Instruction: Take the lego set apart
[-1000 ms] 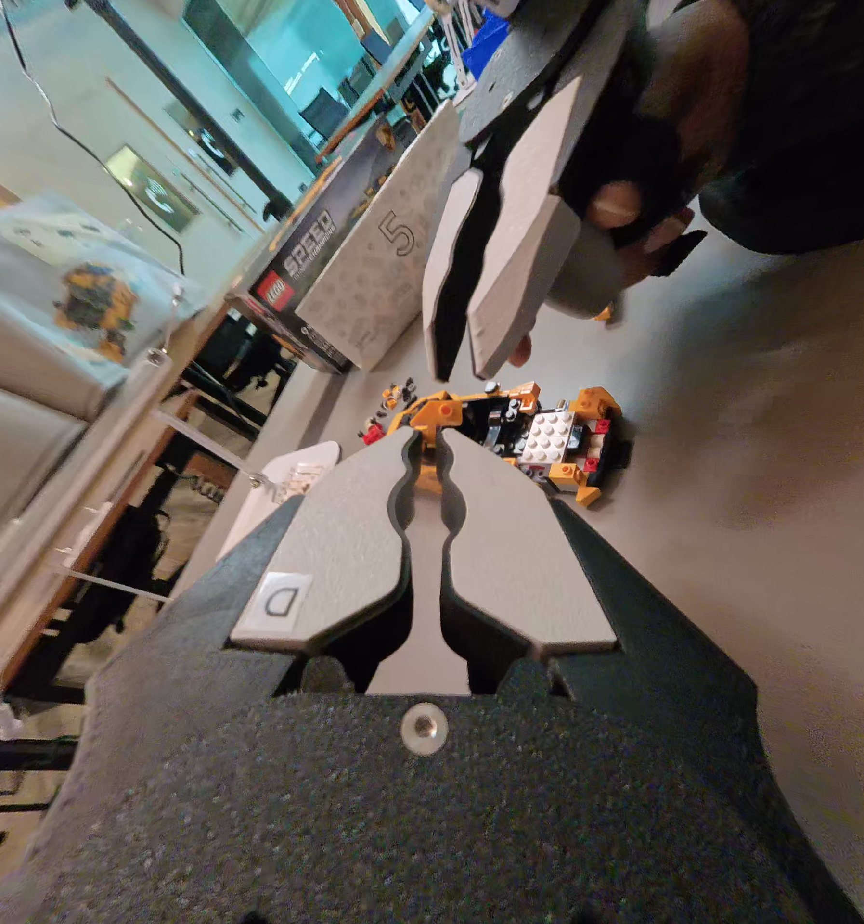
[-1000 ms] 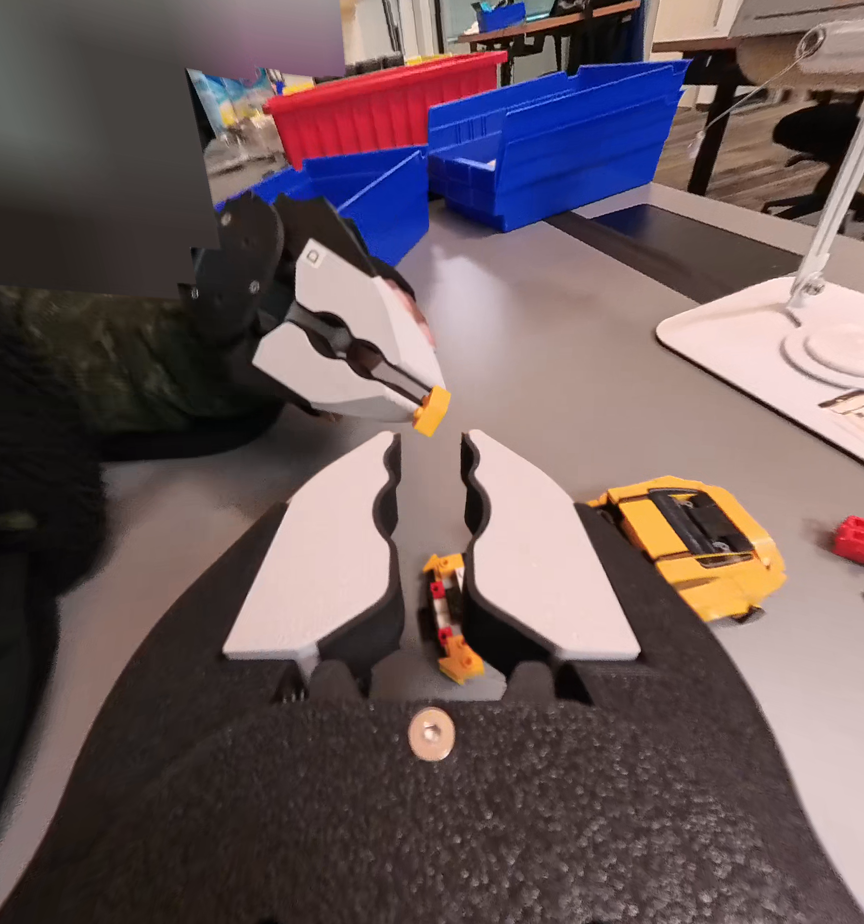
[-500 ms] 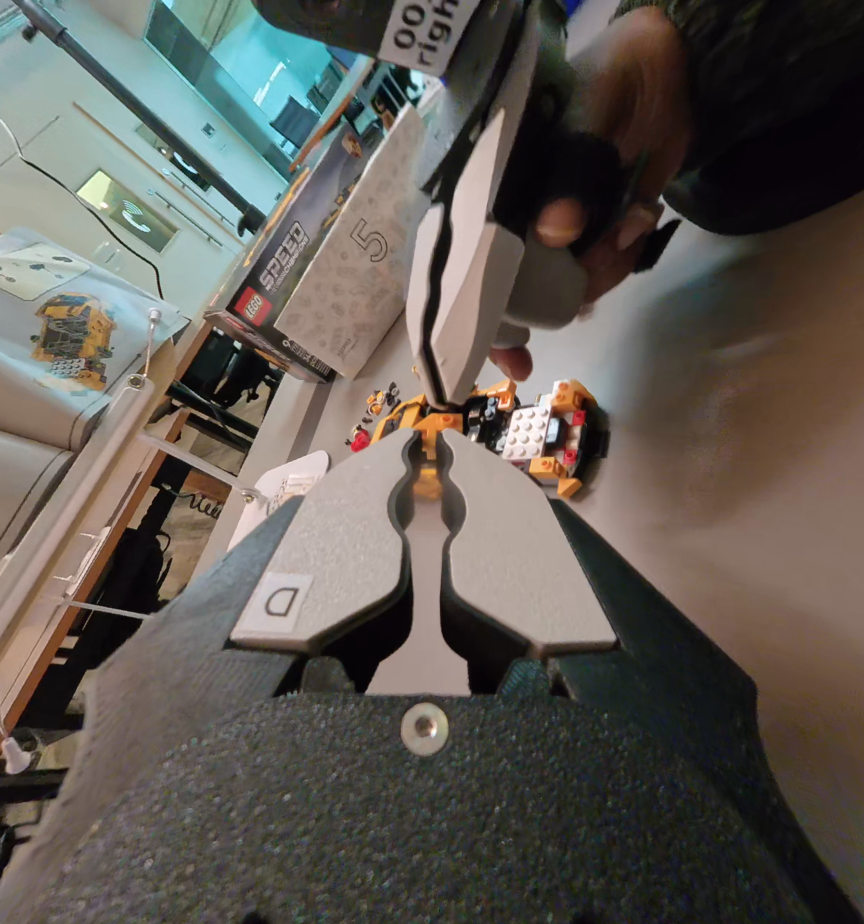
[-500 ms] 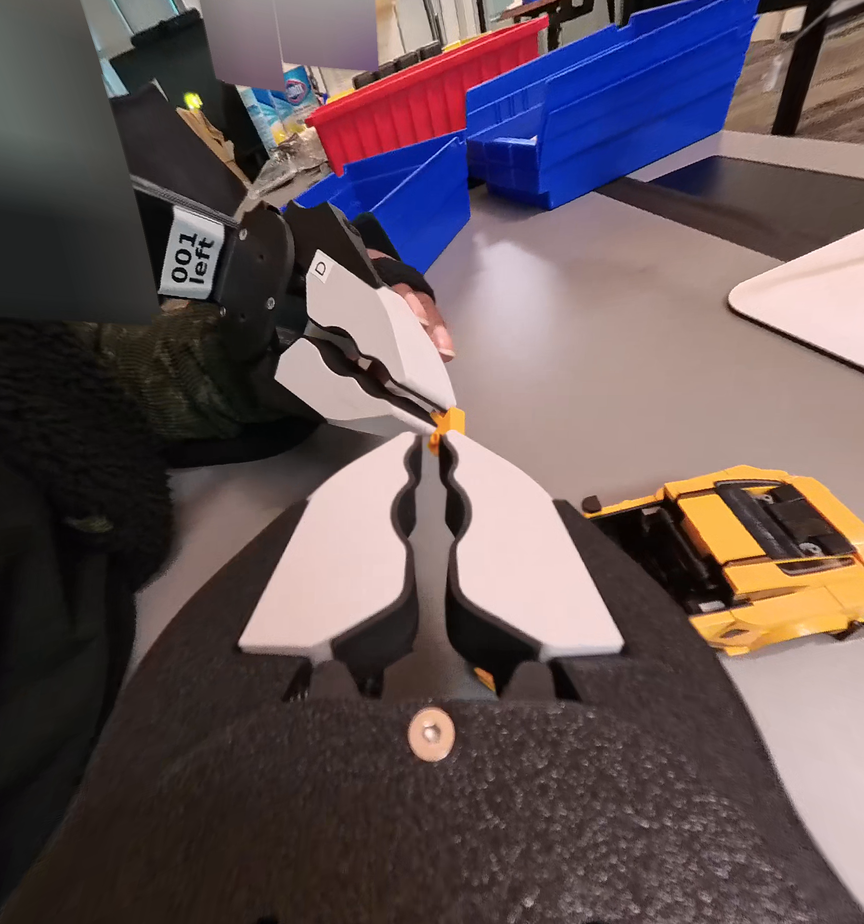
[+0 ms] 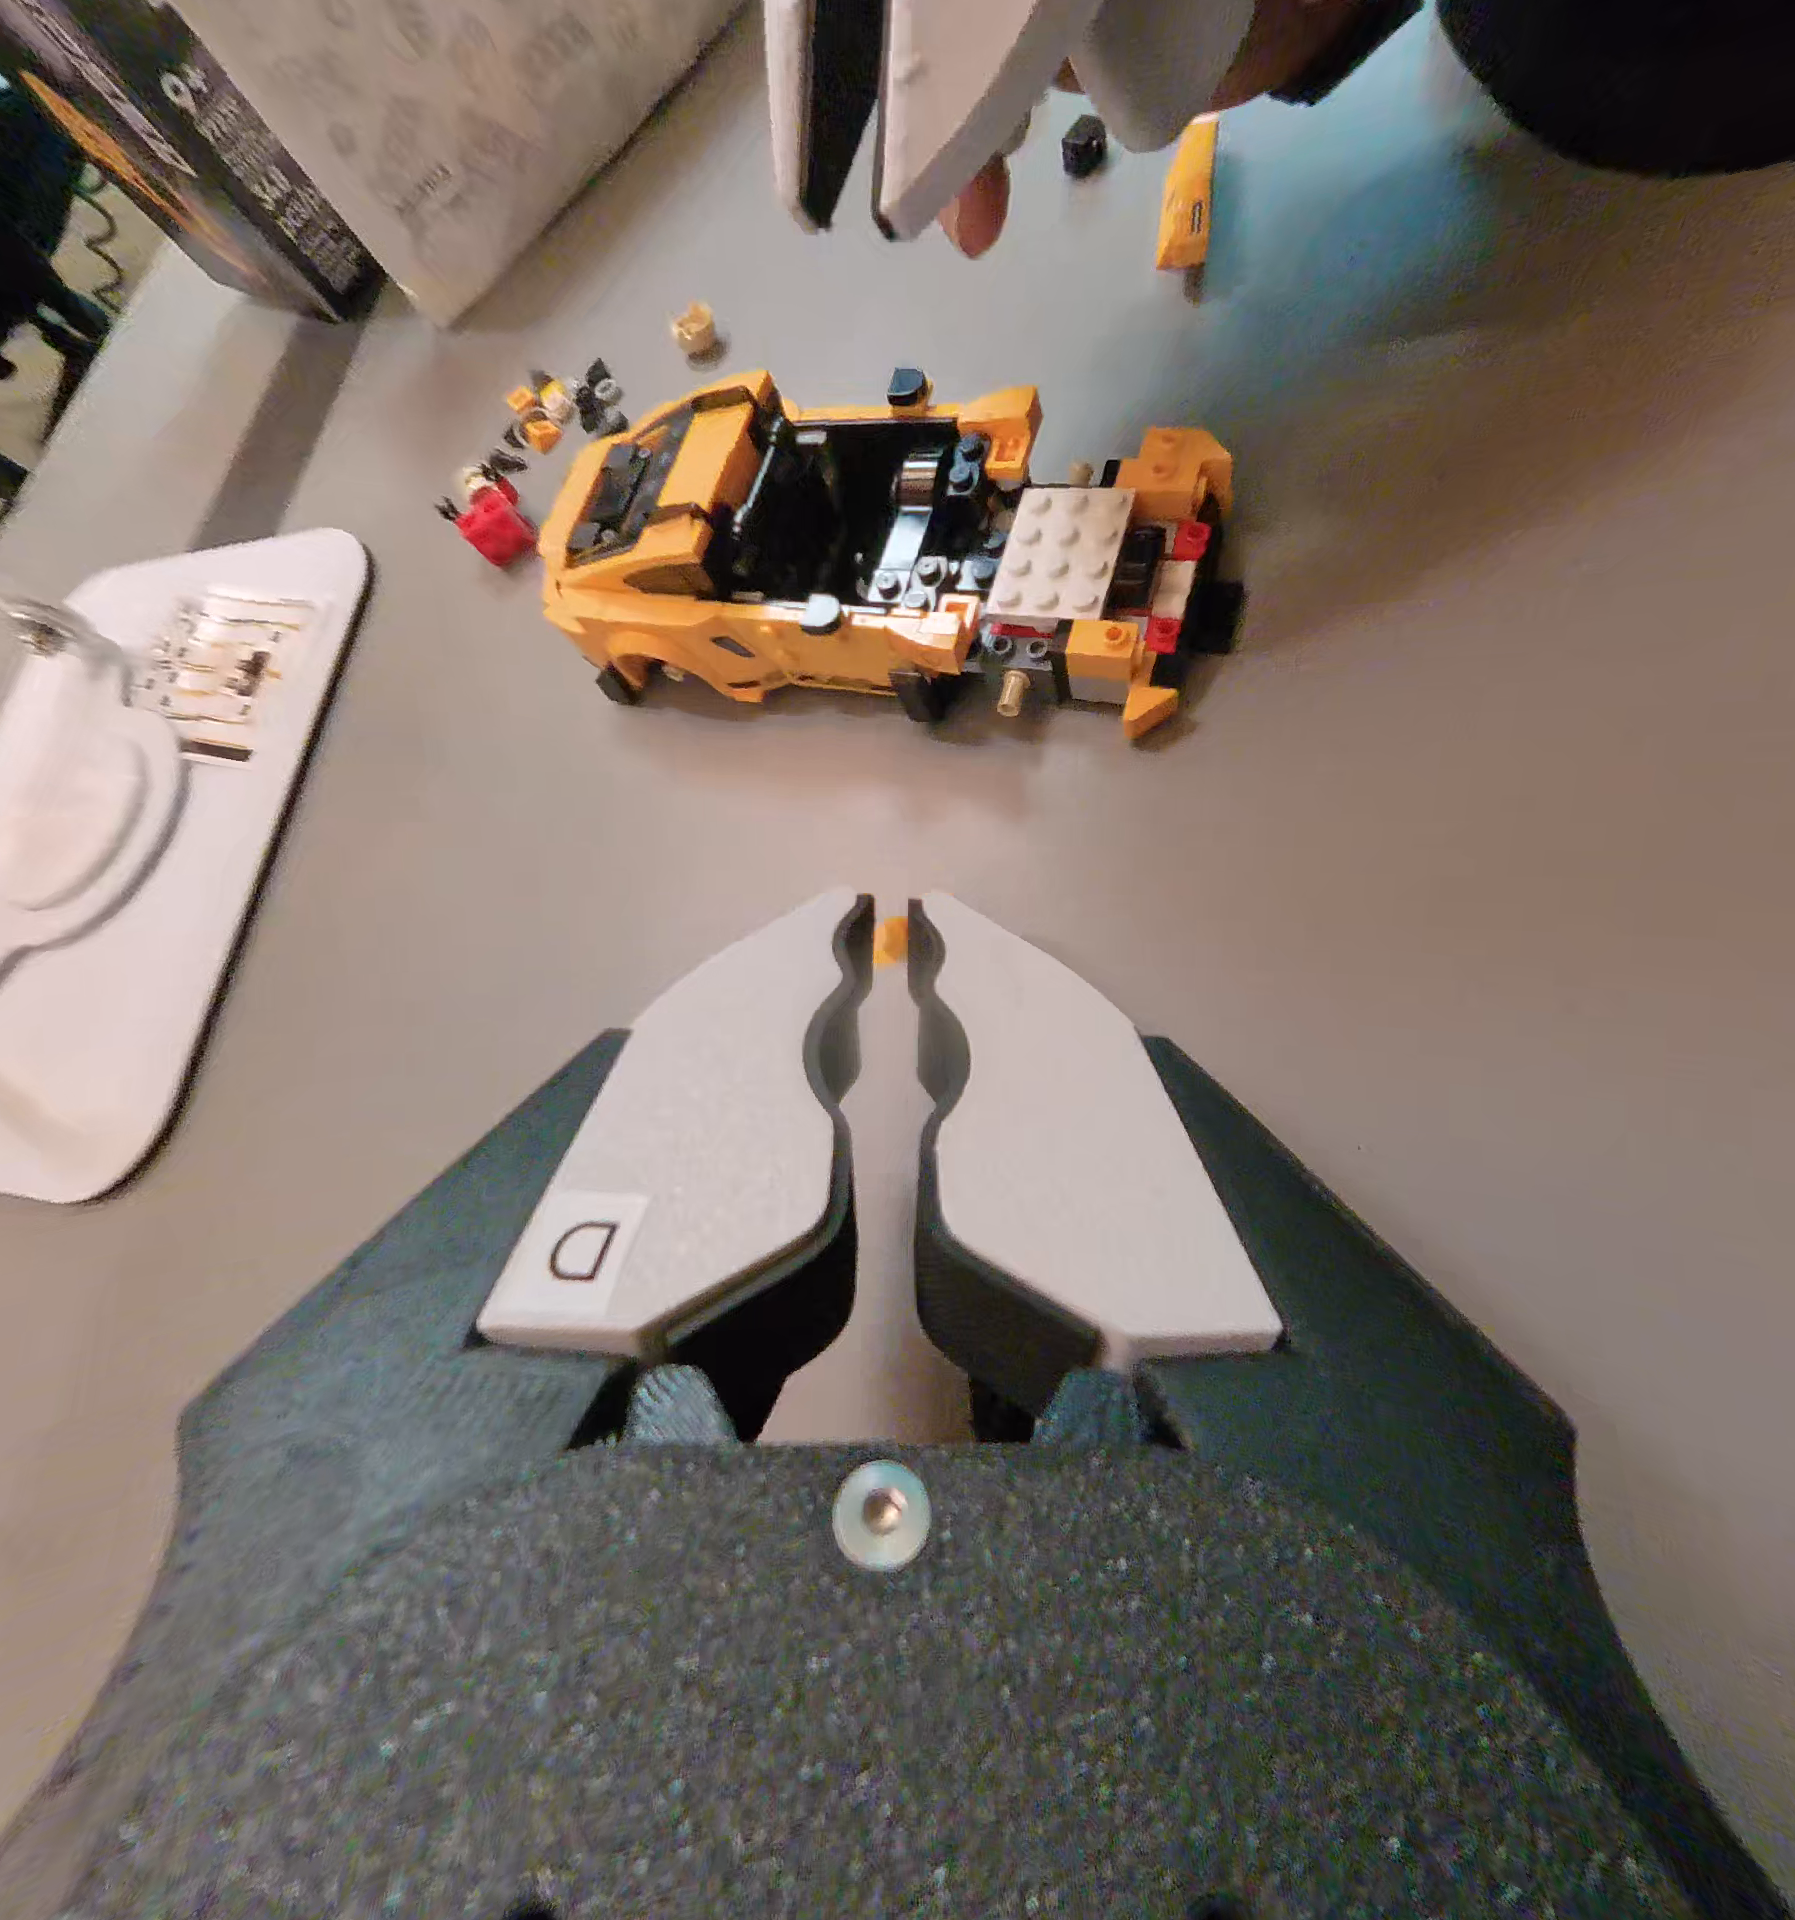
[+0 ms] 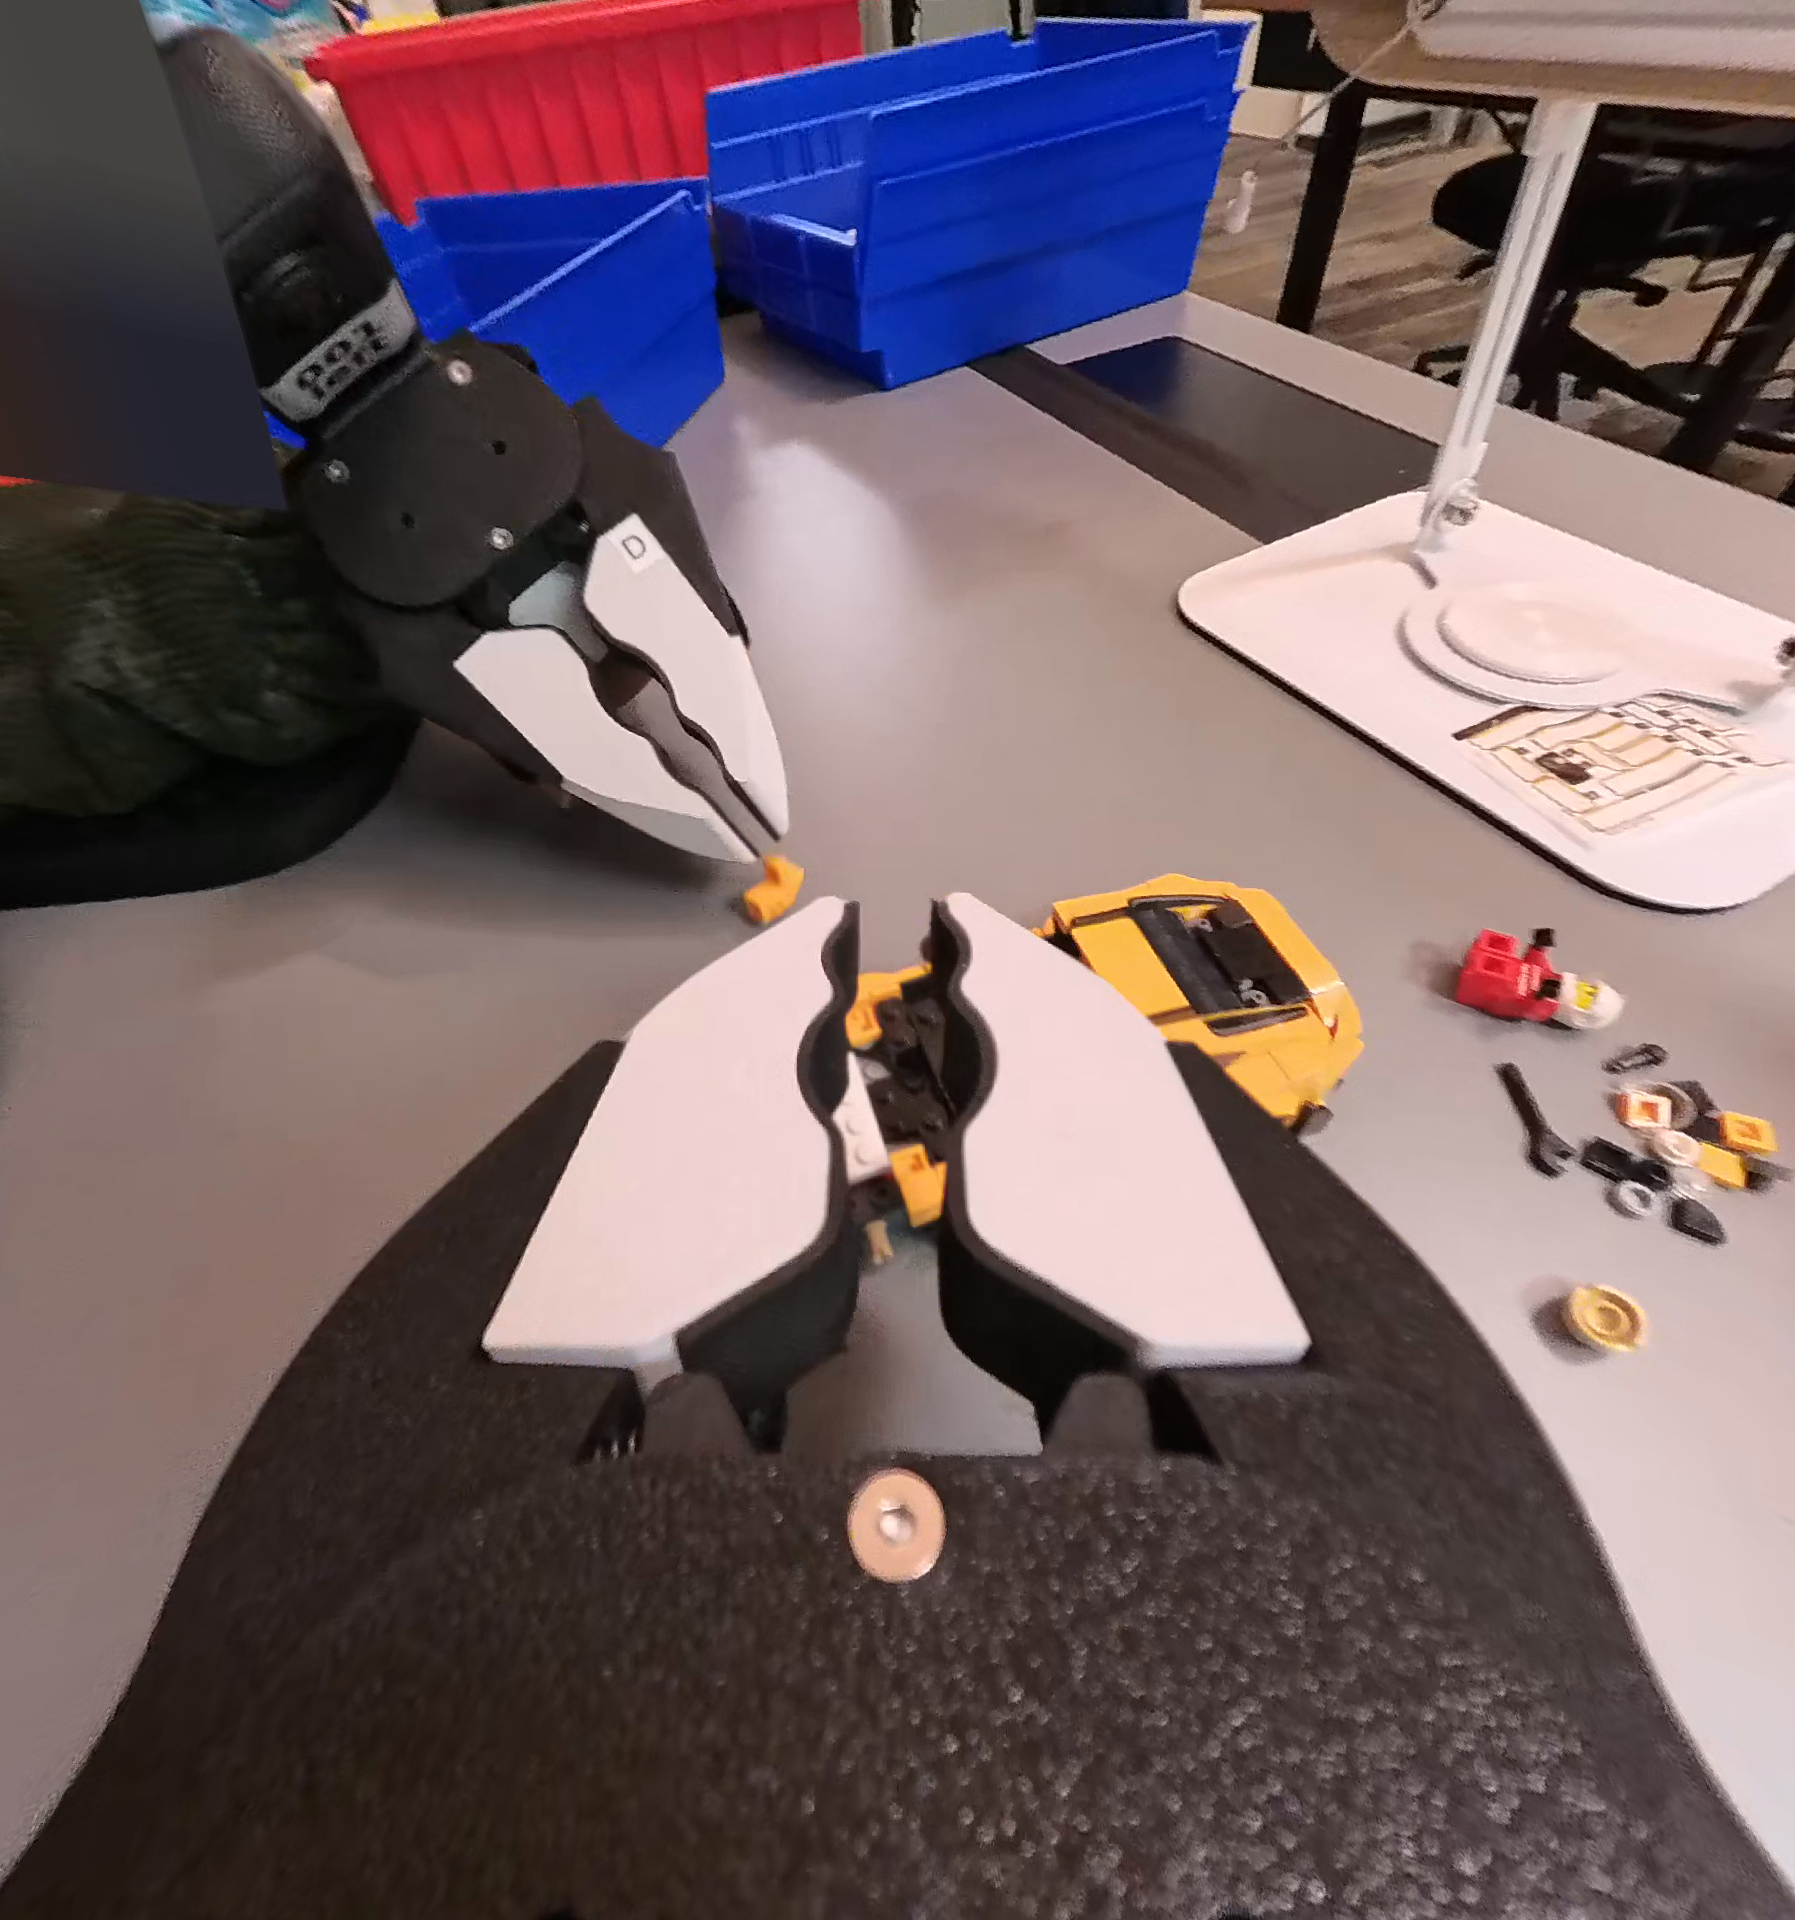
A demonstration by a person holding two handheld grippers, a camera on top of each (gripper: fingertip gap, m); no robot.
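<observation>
The orange lego car (image 5: pixel 872 551), roof off and partly stripped, sits on the grey table; my right fingers hide much of it in the right wrist view (image 6: pixel 1205 977). My left gripper (image 5: pixel 888 914) is shut on a small orange piece (image 5: pixel 888 940) and holds it at the table surface in front of the car. It also shows in the right wrist view (image 6: pixel 768 836), with the piece (image 6: pixel 773 888) poking out past its tips. My right gripper (image 6: pixel 893 914) is slightly open and empty, hovering over the car's rear; it shows at the top of the left wrist view (image 5: pixel 841 208).
Several small loose pieces (image 6: pixel 1682 1143), a red piece (image 6: pixel 1495 971) and a gold round piece (image 6: pixel 1599 1320) lie beside the car. A white lamp base (image 6: pixel 1495 675) stands to one side. Blue bins (image 6: pixel 976 208) and a red bin (image 6: pixel 581 104) stand behind. Boxes (image 5: pixel 353 135) and a yellow piece (image 5: pixel 1189 208) lie beyond the car. Tip to tip, the grippers are about 10 centimetres apart.
The two grippers met at the small orange piece, then parted. My left gripper carried the piece down to the table. My right gripper opened a little and moved over the car.
</observation>
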